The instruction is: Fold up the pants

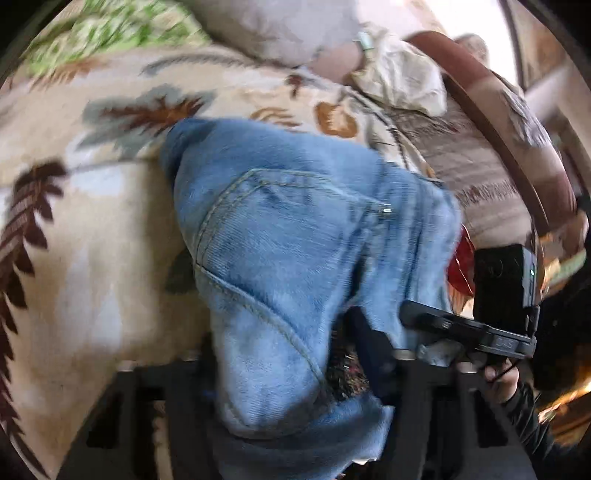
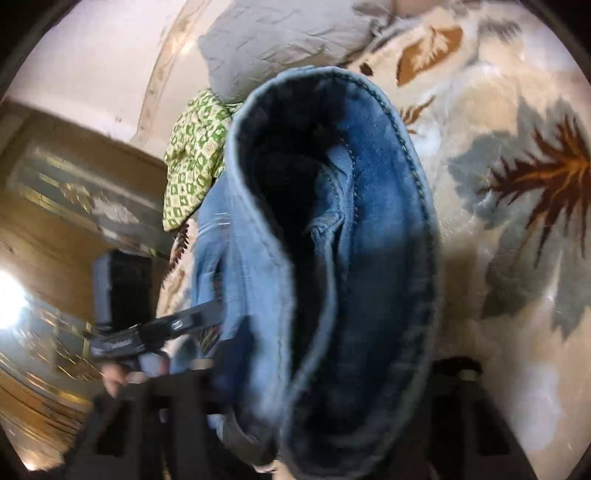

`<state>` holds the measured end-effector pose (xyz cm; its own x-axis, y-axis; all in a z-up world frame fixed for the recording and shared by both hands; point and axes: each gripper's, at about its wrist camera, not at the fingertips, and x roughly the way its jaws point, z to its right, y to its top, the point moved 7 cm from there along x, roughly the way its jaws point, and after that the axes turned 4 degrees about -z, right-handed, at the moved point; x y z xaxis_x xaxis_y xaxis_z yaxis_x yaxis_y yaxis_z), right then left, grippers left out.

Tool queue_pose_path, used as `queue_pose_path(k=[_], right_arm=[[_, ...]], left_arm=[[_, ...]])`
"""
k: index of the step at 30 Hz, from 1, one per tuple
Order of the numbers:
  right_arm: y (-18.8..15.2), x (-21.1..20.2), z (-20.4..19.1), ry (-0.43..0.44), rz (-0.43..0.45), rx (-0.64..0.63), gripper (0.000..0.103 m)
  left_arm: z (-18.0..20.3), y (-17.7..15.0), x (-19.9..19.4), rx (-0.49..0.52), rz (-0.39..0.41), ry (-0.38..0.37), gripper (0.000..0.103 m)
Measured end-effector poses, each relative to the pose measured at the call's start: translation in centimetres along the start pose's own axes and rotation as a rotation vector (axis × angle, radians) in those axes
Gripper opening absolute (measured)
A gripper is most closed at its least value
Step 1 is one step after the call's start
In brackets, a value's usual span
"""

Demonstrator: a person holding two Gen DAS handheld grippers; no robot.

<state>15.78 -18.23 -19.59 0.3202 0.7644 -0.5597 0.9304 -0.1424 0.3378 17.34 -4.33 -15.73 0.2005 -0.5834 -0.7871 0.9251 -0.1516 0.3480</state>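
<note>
Light-blue jeans (image 1: pixel 295 229) are bunched and held up over a cream blanket with a leaf print (image 1: pixel 92 258). A back pocket faces the left wrist camera. My left gripper (image 1: pixel 291 343) has the denim running down between its fingers, which the cloth mostly hides. It also shows from the side (image 2: pixel 199 317), its tip sunk into the denim's left edge. In the right wrist view the waistband (image 2: pixel 369 221) loops upright before the lens, and my right gripper (image 2: pixel 314 369) is shut on the fold below. The right gripper (image 1: pixel 417 317) also meets the jeans' right edge.
A grey pillow (image 2: pixel 280 33) and a green patterned cloth (image 2: pixel 192 162) lie at the far side of the blanket (image 2: pixel 498 110). A brown wooden rail (image 1: pixel 491 110) curves along the right. A person's hand (image 1: pixel 498 380) grips the right tool. Something red (image 1: pixel 461 266) shows behind the jeans.
</note>
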Motion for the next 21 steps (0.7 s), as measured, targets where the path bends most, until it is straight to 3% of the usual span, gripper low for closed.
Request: queue_pose_path(k=[3,7,11,14,17,20,21], right_arm=[[-0.1,-0.5,-1.0,-0.03,0.022,-0.045,0.042],[0.7,-1.9,-4.7,-0.071,0.073,-0.172,0.042],[4.2,-4.1,-7.8,-0.054,0.153,-0.246,0.042],[7.7,-4.0,-8.5,-0.069,0.167,-0.274,0.042],[10.5,-1.6,-7.3,-0.119,0.133,-0.271,0.042],[11.6,1.9,-3.4,-0.149,0.036,-0.19,0.041],[11.3,4.0,-1.3,-0.181,-0.018,-0.155,0.042]], left_arm=[[1.3,0.2,-1.4,0.043,0.02,0.02,0.033],[2.6,1.2,-4.1,0.072,0.089,0.026,0.031],[3.4,4.5,-7.0,0.075,0.199,0.009,0.032],[2.3,8.1,-6.7,0.064,0.227,0.038,0.032],[-0.1,10.1,-4.2,0.037,0.198,0.075,0.032],[-3.8,9.9,0.9,-0.02,0.082,0.132,0.035],[-5.3,9.1,3.1,-0.043,0.022,0.164,0.052]])
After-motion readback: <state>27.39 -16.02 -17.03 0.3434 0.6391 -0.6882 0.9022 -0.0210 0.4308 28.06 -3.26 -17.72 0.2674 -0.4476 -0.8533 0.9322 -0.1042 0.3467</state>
